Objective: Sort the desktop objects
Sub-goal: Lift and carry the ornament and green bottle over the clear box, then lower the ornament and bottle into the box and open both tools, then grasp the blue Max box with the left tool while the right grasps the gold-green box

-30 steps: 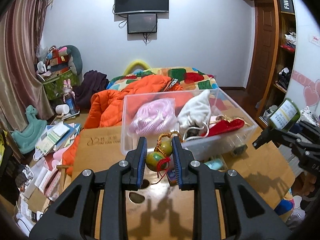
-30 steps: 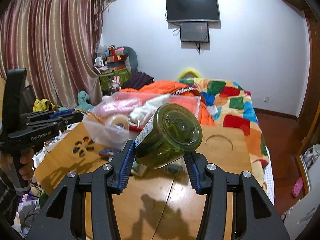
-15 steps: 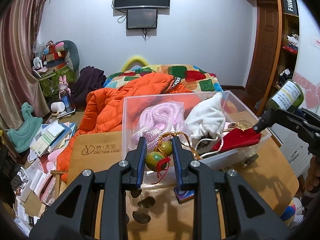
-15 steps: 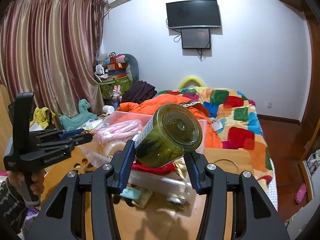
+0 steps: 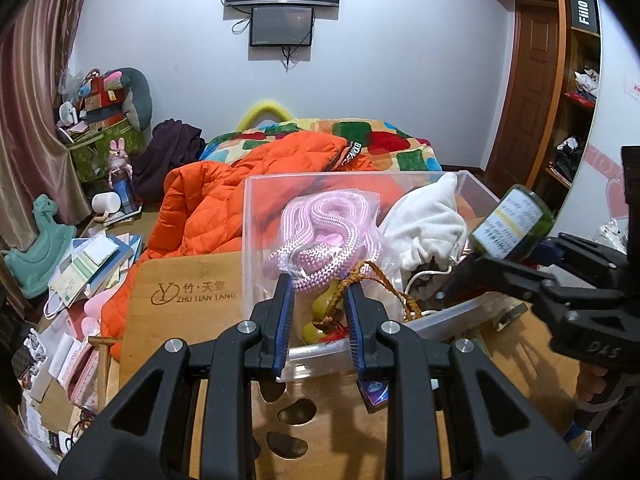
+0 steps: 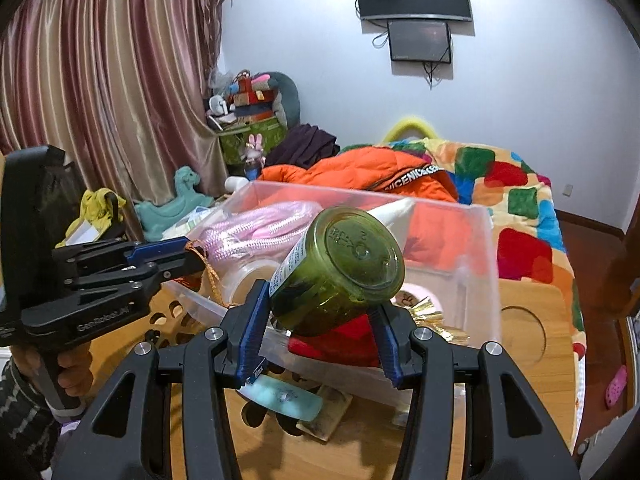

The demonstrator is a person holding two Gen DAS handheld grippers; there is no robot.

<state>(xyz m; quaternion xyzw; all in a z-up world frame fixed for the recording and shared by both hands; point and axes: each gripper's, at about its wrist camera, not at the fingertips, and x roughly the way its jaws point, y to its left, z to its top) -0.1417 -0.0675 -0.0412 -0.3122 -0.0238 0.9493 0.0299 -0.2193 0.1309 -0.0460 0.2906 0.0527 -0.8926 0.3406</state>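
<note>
My left gripper (image 5: pixel 318 320) is shut on a green gourd charm (image 5: pixel 320 320) with a brown braided cord and red tassel, held over the near rim of a clear plastic bin (image 5: pixel 256 248). The bin holds a pink rope (image 5: pixel 324 232), a white pouch (image 5: pixel 428 224) and a red item. My right gripper (image 6: pixel 316 312) is shut on a green glass jar (image 6: pixel 340 268) with a white label, tilted with its base toward the camera, above the bin (image 6: pixel 472 280). In the left wrist view the jar (image 5: pixel 512 224) and right gripper (image 5: pixel 464 272) hang over the bin's right side. The left gripper (image 6: pixel 192 256) enters from the left of the right wrist view.
The bin sits on a bamboo table (image 5: pixel 180 284) with cut-out holes. A light blue object (image 6: pixel 284 400) and a small card lie by the bin's front. An orange jacket (image 5: pixel 224 200) and patchwork quilt lie behind. Books and clutter cover the floor at left (image 5: pixel 88 264).
Both grippers have moved forward toward the bin. The gourd charm now hangs over the bin's near rim, and the jar has come over the bin from the right.
</note>
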